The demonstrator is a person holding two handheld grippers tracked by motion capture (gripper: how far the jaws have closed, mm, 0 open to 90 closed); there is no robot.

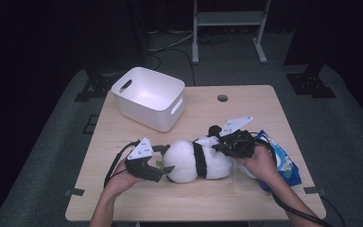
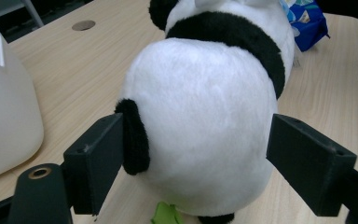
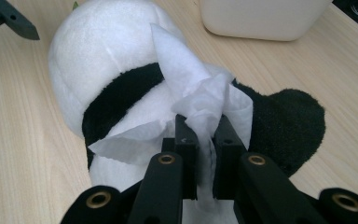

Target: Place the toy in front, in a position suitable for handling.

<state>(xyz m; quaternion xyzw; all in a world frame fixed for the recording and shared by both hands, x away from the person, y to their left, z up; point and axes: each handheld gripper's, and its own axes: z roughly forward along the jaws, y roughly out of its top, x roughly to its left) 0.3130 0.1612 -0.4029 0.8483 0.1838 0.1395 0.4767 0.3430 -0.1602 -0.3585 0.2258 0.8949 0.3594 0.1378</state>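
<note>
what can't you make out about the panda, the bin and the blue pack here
- Panda face: high view, turned away; tissue covers part in the right gripper view.
- Blue pack print: high view, too small, part behind the right hand.
- Bin: left gripper view, cut off by the left edge.

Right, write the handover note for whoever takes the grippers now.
Left gripper: jaws open around the plush panda, left pad at its black limb, right pad just clear.
Right gripper: shut on a white tissue lying over the panda.
Panda lies mid-table; white bin behind it, blue tissue pack under the right hand.
Done: tissue picked up. Left: probably wiping the panda.
</note>
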